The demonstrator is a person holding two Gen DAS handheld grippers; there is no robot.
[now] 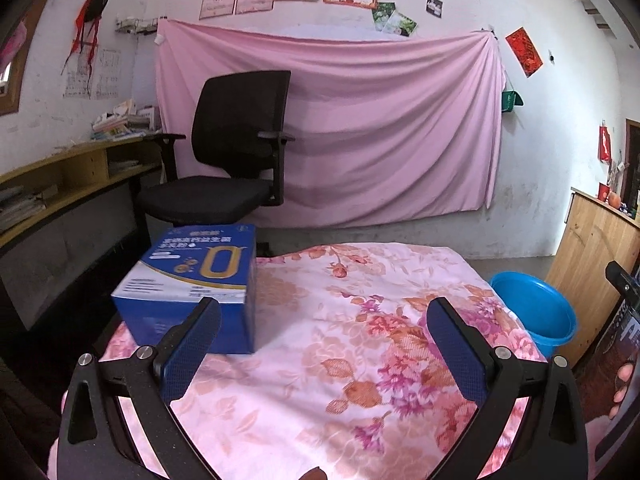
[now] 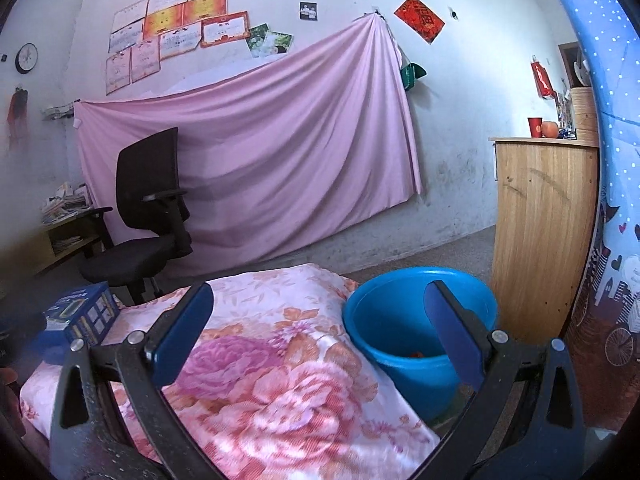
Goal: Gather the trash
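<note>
1. Left gripper (image 1: 323,344) hovers over the floral cloth (image 1: 320,360); jaws spread wide, nothing between them.
2. Right gripper (image 2: 320,336) likewise hangs with jaws fully apart and empty, half over the cloth edge, half over the blue bucket (image 2: 400,372).
3. The blue box (image 1: 192,284) stands on the cloth's left side, just ahead of the left gripper's left finger (the finger overlaps it in the left wrist view; contact cannot be told). It is the only loose item on the cloth, so judged to be the trash in hand.
4. Step judged: reach toward the box, with no grasp made yet. The next move likely calls for shifting the left gripper leftward to bracket the box; the box looks nearly as wide as the opening, so alignment matters.
5. The bucket sits on the floor beside the cloth's right edge. A small reddish item lies at its bottom (identity unclear).
6. Farther off: the black office chair (image 1: 232,148), then the pink sheet (image 1: 360,128) on the wall.
</note>
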